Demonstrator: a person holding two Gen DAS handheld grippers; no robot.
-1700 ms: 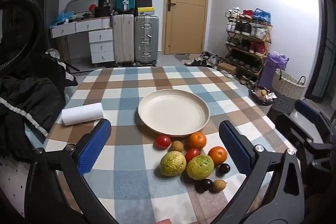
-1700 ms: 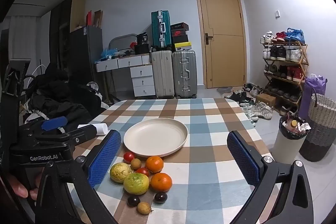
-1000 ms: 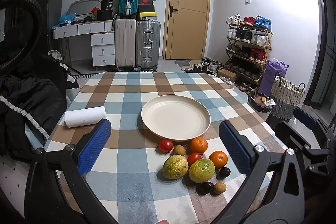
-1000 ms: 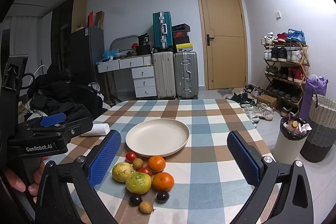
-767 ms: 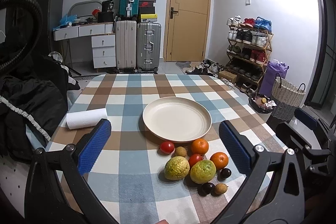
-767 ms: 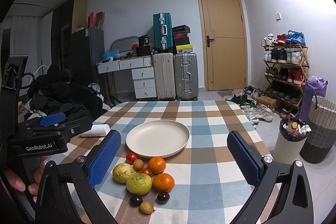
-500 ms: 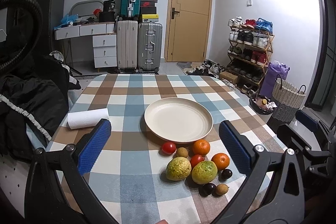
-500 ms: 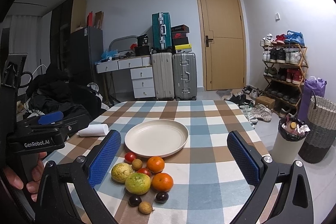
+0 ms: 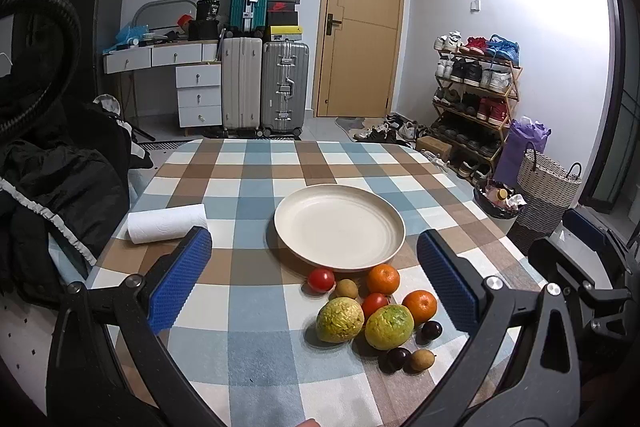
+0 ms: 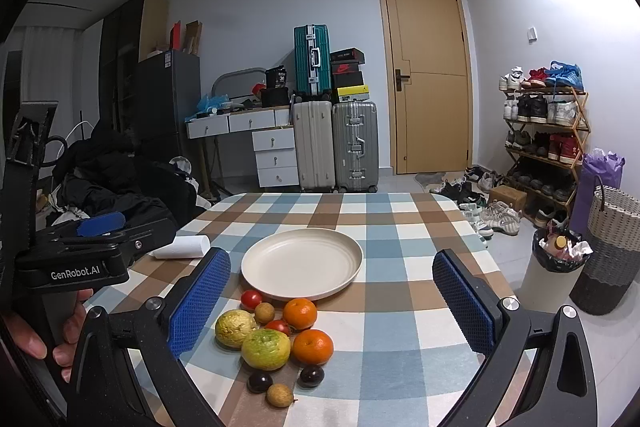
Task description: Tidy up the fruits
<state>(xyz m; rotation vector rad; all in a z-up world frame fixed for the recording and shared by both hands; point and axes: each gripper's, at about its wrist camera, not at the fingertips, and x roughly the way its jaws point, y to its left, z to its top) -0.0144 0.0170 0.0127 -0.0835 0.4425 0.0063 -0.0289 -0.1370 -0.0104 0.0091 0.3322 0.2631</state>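
While both cameras had drifted a little up and back over the last second or so, nothing on the desk [image 9: 256,311] had been moved: the fruit cluster sat in the same spot, just lower in the left view. Left tongs [image 9: 314,281] and right tongs [image 10: 330,301] both hung released, wide apart, holding nothing. So no pick had begun; the task looked to be at its very start.

Fruits lay bunched just in front of the cream plate [image 9: 384,223], which was bare: a tomato [image 9: 321,279] and an orange [image 9: 383,279] nearly touching its rim, two large yellow-green fruits [image 9: 340,319] behind them, and dark plums [image 9: 432,329] and small brown fruits nearest the camera edge. Fruits touched each other, so a pick in the middle could nudge neighbours, likely rolling them.

Open cloth lay left of the cluster and beyond the plate. A paper roll [image 9: 167,223] lay well apart at the left edge. The near desk edge was close to the smallest fruits.
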